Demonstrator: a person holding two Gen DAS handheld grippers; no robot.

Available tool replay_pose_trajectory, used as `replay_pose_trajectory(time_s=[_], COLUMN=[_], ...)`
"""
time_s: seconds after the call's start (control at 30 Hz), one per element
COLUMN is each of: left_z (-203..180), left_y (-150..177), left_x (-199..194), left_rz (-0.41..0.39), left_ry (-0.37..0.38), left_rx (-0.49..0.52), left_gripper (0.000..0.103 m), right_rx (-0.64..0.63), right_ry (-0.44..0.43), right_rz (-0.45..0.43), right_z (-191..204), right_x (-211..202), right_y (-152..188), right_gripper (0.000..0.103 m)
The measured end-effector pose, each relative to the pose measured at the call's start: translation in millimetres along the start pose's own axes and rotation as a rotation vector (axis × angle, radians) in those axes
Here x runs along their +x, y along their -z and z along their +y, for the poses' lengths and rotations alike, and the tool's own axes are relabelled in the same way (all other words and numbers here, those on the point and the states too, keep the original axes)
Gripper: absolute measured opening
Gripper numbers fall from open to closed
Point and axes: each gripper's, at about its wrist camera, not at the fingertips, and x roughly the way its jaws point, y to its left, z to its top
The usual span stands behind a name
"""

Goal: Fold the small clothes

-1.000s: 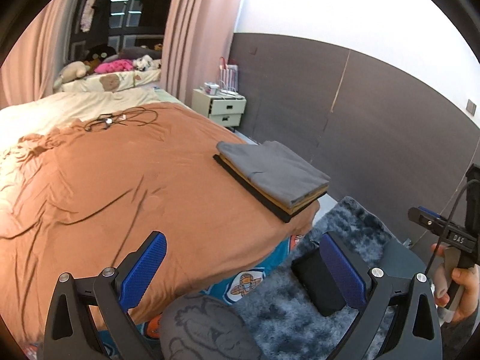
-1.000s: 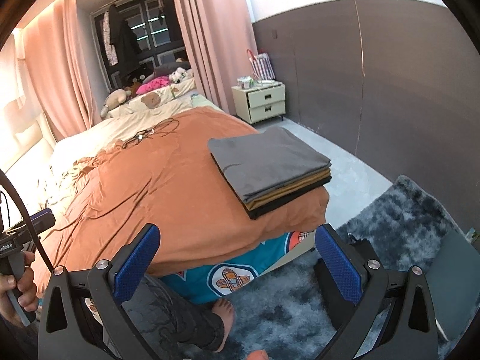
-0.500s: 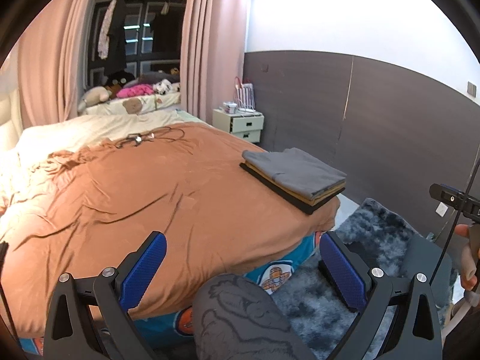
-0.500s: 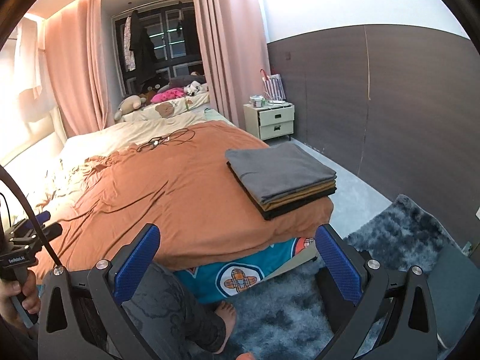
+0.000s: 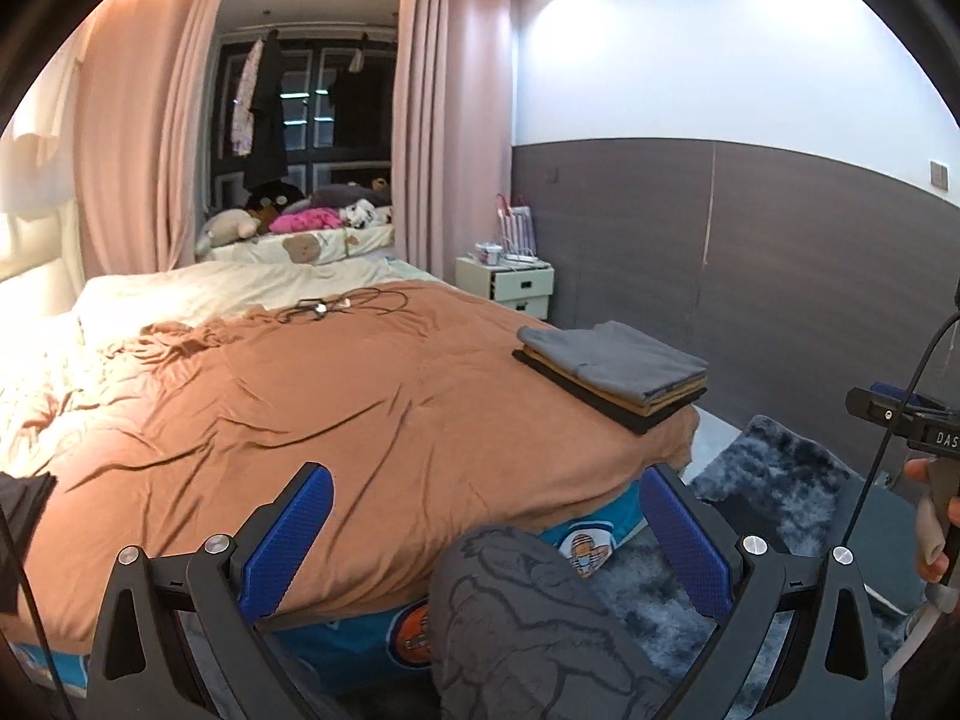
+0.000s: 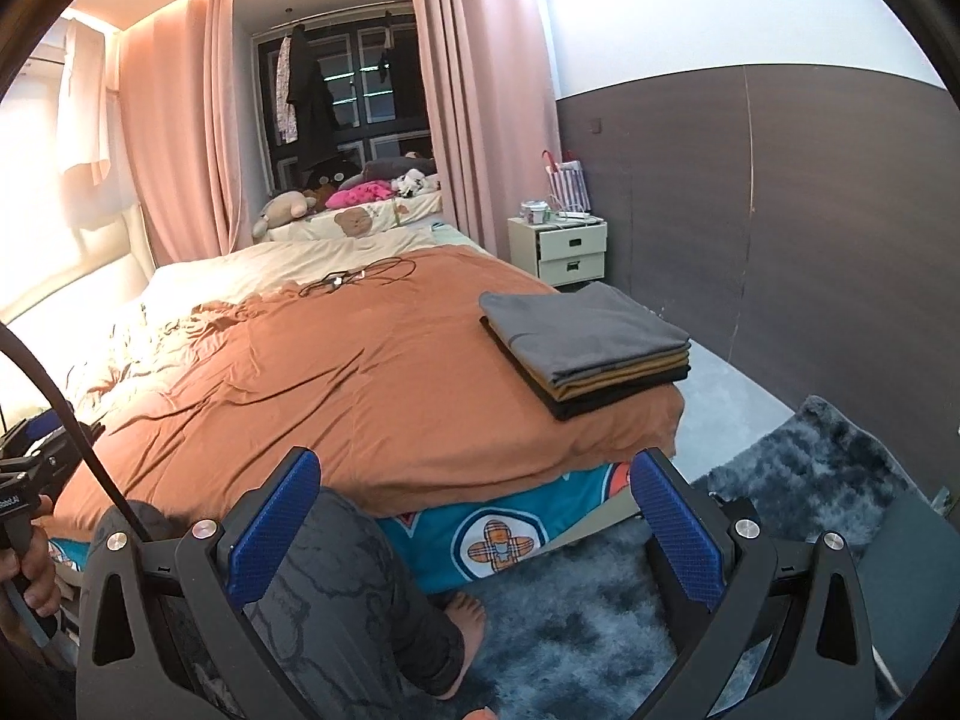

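Through my left wrist camera, my left jaws (image 5: 486, 540) are spread wide, blue pads apart with nothing between them, held off the foot of the bed (image 5: 336, 420). The bed wears an orange-brown cover, wrinkled across the middle. The folded clothes (image 5: 612, 369) sit in a neat stack at the bed's near right corner: a grey piece on top, tan layers beneath, a black one at the bottom. A tangle of cable (image 5: 342, 303) lies further up the cover, well apart from the stack. My knee (image 5: 516, 600) in grey patterned trousers rises between the jaws. At the right edge, my right hand (image 5: 933, 516) grips the handle of the other tool. A pale nightstand (image 5: 519, 288) stands by the dark wall panel, and a shaggy blue-grey rug (image 5: 774, 480) covers the floor beside the bed.

Through my right wrist camera, my right jaws (image 6: 474, 525) are likewise spread wide and empty, held over the bed's foot. The same stack (image 6: 585, 342) rests on the near right corner of the cover, its edges squared, grey piece uppermost. Under the orange cover a teal sheet (image 6: 492, 534) with a cartoon print hangs at the foot. My bare foot (image 6: 462, 630) rests on the rug (image 6: 810, 468). At the left edge, my left hand (image 6: 30, 564) holds the other tool's handle. Soft toys (image 6: 288, 207) lie piled at the far end by the pink curtains.
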Motion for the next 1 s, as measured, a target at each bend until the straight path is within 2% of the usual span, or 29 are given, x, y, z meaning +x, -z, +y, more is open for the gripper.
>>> replay_pose_trajectory(time_s=[0.2, 0.3, 0.4, 0.7, 1.0], left_z=[14.3, 19.8, 24.4, 30.6, 32.9], left_y=[15.4, 22.6, 29.0, 36.6, 40.9], left_x=[-13.0, -19.6, -25.5, -33.4, -34.9], left_rz=[-0.010, -0.019, -0.022, -0.023, -0.014], left_ry=[-0.024, -0.047, -0.060, -0.073, -0.075], left_rx=[-0.036, -0.039, -0.042, -0.045, -0.054], left_gripper=[0.103, 0.103, 0.103, 0.103, 0.103], right_rx=[-0.007, -0.010, -0.051, -0.064, -0.058], right_ry=[0.017, -0.004, 0.028, -0.045, -0.042], right_rz=[0.001, 0.002, -0.007, 0.019, 0.021], right_z=[8.0, 15.0, 24.9, 42.4, 42.9], right_x=[-3.0, -5.9, -7.4, -4.6, -6.8], right_y=[16.7, 21.0, 22.2, 27.0, 23.5], right_gripper=[0.103, 0.103, 0.103, 0.103, 0.103])
